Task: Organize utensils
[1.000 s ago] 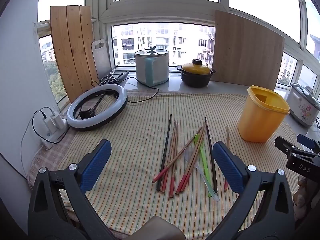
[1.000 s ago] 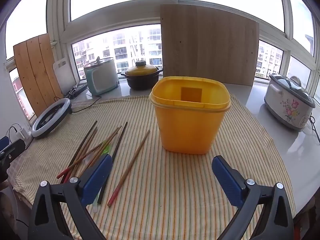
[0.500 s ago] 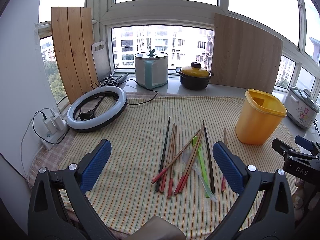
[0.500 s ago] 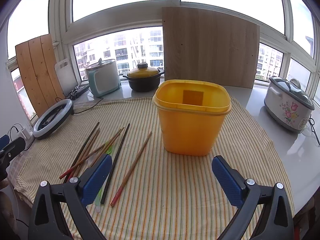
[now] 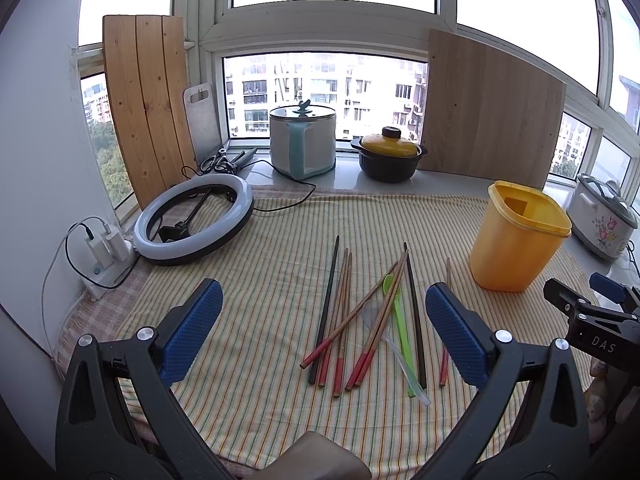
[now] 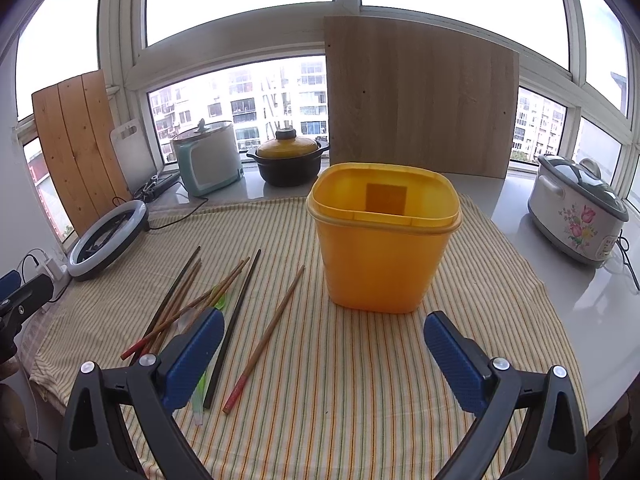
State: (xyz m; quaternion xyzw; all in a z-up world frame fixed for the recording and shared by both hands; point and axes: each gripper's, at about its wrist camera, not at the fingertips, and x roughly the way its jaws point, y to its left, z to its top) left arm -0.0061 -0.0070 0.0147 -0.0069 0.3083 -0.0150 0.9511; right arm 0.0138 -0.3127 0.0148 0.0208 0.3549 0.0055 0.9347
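Note:
Several chopsticks (image 5: 340,312), red-tipped wooden ones and black ones, lie in a loose pile on the striped cloth with a green spoon (image 5: 398,320) and a clear spoon (image 5: 374,316). The pile also shows in the right wrist view (image 6: 192,300), with one chopstick (image 6: 268,332) lying apart. An empty yellow container (image 5: 516,236) stands upright to their right; it sits in front of my right gripper (image 6: 384,224). My left gripper (image 5: 324,336) is open and empty above the near end of the pile. My right gripper (image 6: 320,364) is open and empty, short of the container.
A ring light (image 5: 192,220) lies at the left, a charger block (image 5: 106,246) beside it. On the sill stand a steel cooker (image 5: 302,140), a yellow-lidded pot (image 5: 390,154), wooden boards (image 5: 492,104) and a floral rice cooker (image 6: 576,208).
Both grippers have drawn back and risen slightly, so the table looks a little farther away. Both stay open. Nothing on the cloth has moved.

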